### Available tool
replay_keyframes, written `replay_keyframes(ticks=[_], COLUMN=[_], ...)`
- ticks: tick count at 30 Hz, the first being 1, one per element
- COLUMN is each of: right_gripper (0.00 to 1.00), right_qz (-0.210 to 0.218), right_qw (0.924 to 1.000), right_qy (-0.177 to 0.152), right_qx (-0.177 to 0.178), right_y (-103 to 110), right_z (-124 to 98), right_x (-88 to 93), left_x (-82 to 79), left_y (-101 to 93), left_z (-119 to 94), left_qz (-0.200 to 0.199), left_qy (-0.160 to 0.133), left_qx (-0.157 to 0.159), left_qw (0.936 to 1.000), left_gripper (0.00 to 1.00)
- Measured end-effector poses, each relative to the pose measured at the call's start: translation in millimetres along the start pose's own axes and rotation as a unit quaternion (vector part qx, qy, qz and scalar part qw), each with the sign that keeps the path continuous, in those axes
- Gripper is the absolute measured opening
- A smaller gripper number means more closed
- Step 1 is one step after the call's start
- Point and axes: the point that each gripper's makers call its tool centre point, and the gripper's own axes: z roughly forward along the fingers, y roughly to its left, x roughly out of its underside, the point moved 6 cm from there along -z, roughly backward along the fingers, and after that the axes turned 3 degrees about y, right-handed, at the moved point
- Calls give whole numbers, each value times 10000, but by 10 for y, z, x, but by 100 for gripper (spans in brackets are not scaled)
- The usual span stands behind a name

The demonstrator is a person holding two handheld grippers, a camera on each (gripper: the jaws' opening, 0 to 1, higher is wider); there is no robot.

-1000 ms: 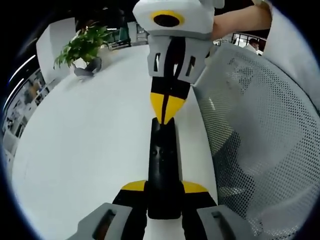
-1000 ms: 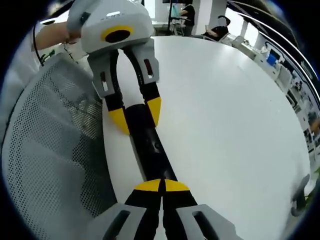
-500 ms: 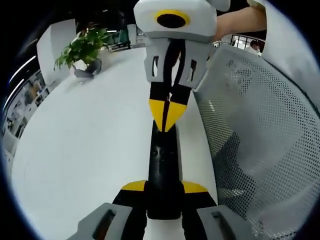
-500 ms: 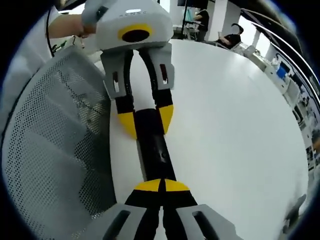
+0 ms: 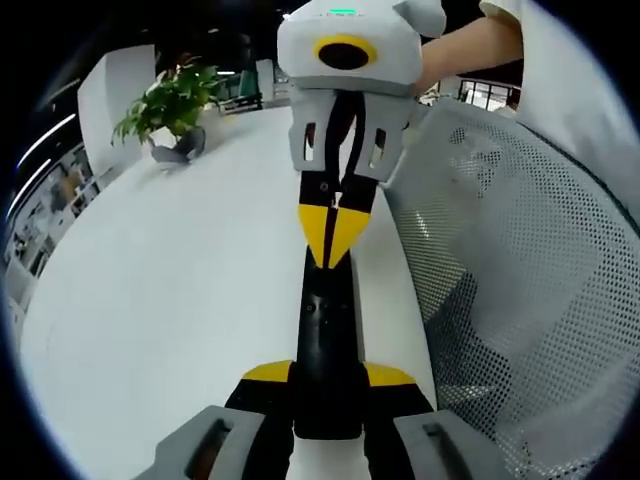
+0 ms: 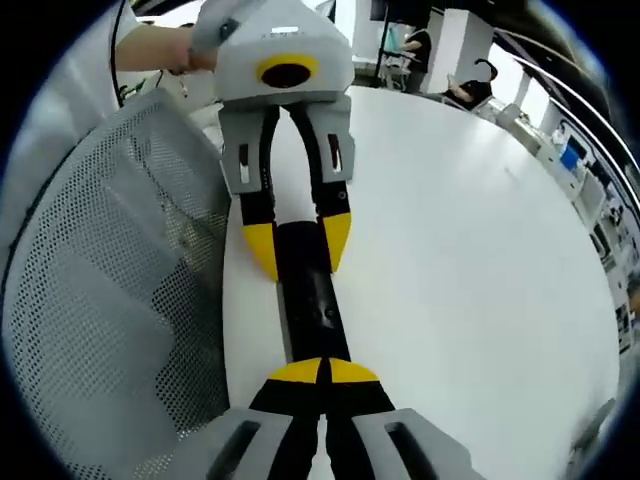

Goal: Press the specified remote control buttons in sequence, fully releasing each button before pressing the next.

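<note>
A long black remote [image 5: 327, 330] lies on the white table [image 5: 170, 280] near its edge. My left gripper [image 5: 328, 378] is shut on the remote's near end, one yellow tip on each side. From the top of the left gripper view my right gripper [image 5: 329, 245] comes in shut, its tips down on the remote's far end. In the right gripper view the right gripper [image 6: 322, 372] stays shut at the bottom, its tips over the remote [image 6: 308, 300]. The left gripper [image 6: 298, 245] clasps the remote's other end there.
A grey mesh chair back [image 5: 520, 280] stands against the table edge beside the remote and also appears as the mesh chair [image 6: 110, 300]. A potted plant [image 5: 170, 100] sits far back on the table. A person's forearm [image 5: 460, 50] reaches in. The table [image 6: 470, 260] stretches wide beyond the remote.
My right gripper has crept slightly along the remote towards the left gripper, still shut. The left gripper's hold on the remote is unchanged. Both views have shifted a little.
</note>
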Motion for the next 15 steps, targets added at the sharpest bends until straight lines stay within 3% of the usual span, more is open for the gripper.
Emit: replay_keyframes(ticks=[4, 7, 10, 11, 13, 15], right_gripper=[0, 7, 4, 4, 0, 1], right_qz=[250, 159, 141, 103, -389, -501], right_qw=[9992, 9992, 9985, 9987, 9990, 9986], right_qy=[-313, -376, -520, -481, -196, -141], right_qx=[-33, 55, -116, -118, 57, -58], right_y=[20, 35, 55, 54, 15, 37], right_z=[-13, -3, 19, 28, 40, 40], right_x=[34, 21, -31, -35, -27, -48], left_x=[-3, -4, -5, -5, -5, -4], left_y=[-7, -9, -12, -12, -12, -10], left_z=[-5, -8, -8, -9, -11, -10], left_qz=[11, 3, 1, 2, 0, 2], left_qy=[-5, 3, 15, 13, 10, 12], left_qx=[-15, -18, -25, -26, -25, -22], left_qw=[10000, 10000, 10000, 10000, 10000, 10000], left_gripper=[24, 24, 24, 24, 24, 24])
